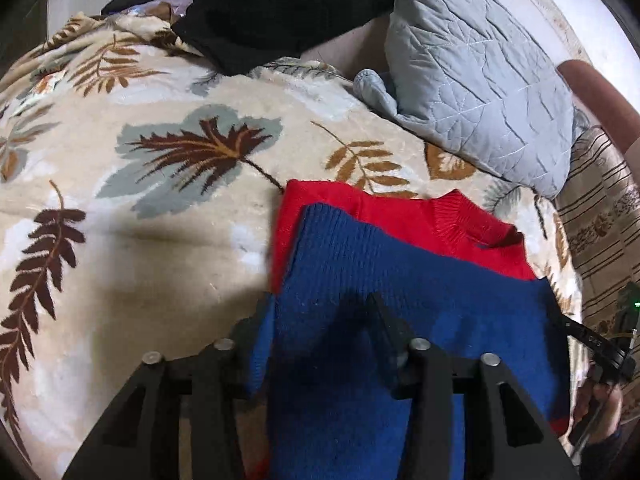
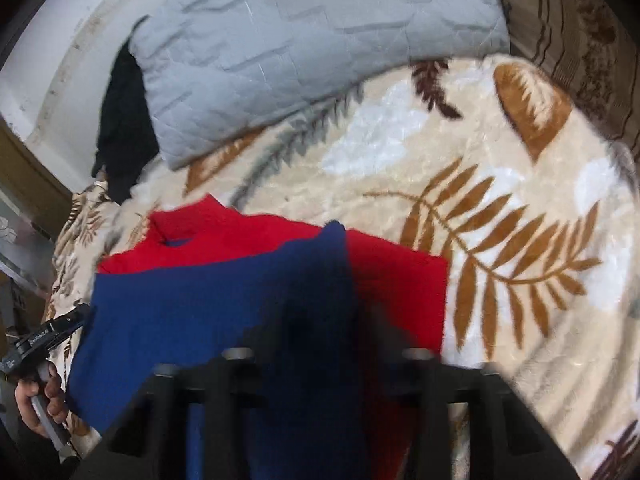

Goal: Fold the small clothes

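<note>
A small red and blue knit sweater (image 1: 400, 264) lies on a leaf-patterned blanket (image 1: 168, 208), its red collar end far from me and the blue part folded over it. My left gripper (image 1: 320, 312) is shut on the blue fabric at the sweater's left edge. In the right wrist view the same sweater (image 2: 192, 304) hangs between the grippers. My right gripper (image 2: 324, 320) is shut on the blue fabric at its right edge, blurred. Each gripper shows at the edge of the other's view, the right one (image 1: 592, 340) and the left one (image 2: 44, 336).
A grey quilted pillow (image 1: 476, 80) lies beyond the sweater; it also shows in the right wrist view (image 2: 304, 52). A heap of black clothing (image 1: 280, 8) sits at the far end of the blanket. A striped brown cover (image 1: 600, 216) lies at the bed's right side.
</note>
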`<move>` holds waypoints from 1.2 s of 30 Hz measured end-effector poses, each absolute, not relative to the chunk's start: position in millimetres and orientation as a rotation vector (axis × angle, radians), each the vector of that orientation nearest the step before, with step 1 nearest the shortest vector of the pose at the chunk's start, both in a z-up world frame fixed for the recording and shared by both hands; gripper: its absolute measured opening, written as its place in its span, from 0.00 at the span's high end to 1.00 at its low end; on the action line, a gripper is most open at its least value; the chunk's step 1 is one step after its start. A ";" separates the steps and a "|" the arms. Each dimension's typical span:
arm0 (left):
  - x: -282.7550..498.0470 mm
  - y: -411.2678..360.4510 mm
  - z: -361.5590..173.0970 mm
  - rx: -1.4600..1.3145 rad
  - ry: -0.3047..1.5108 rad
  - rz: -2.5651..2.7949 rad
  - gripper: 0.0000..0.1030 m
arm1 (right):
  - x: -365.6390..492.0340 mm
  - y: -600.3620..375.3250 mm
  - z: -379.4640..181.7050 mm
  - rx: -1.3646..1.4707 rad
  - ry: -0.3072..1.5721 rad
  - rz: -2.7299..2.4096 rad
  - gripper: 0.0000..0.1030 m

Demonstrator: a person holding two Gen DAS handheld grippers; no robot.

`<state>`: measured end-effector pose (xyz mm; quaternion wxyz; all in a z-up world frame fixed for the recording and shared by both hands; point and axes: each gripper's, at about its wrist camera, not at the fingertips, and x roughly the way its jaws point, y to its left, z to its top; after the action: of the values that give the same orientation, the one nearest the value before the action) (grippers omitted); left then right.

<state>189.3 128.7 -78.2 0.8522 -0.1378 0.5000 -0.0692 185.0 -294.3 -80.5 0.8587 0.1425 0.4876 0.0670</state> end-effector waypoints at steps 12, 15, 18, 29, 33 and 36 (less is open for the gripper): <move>188.2 117.1 -30.8 -0.184 0.859 -0.202 0.92 | 159.3 -290.6 -6.7 0.142 0.785 0.082 0.92; 210.9 112.5 -64.7 -0.183 0.967 -0.165 0.88 | 170.6 -298.8 -22.0 0.169 0.810 0.037 0.92; 215.1 112.6 -84.9 -0.179 1.032 -0.137 0.83 | 189.5 -305.3 -70.5 0.226 0.965 0.038 0.88; 118.6 124.3 -5.5 -0.223 0.839 -0.163 0.42 | 124.0 -304.5 -25.6 0.468 0.837 0.154 0.34; 91.4 111.7 -29.1 -0.219 0.881 -0.167 0.36 | 103.5 -290.6 -48.6 0.706 0.885 0.369 0.33; 98.5 106.5 -80.7 -0.128 1.089 -0.080 0.34 | 91.0 -309.7 -96.3 0.815 0.987 0.218 0.38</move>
<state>98.5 106.5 -80.7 0.8527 -0.0609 0.5174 -0.0378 91.0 -309.7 -96.3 0.7964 0.3796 0.4596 0.1017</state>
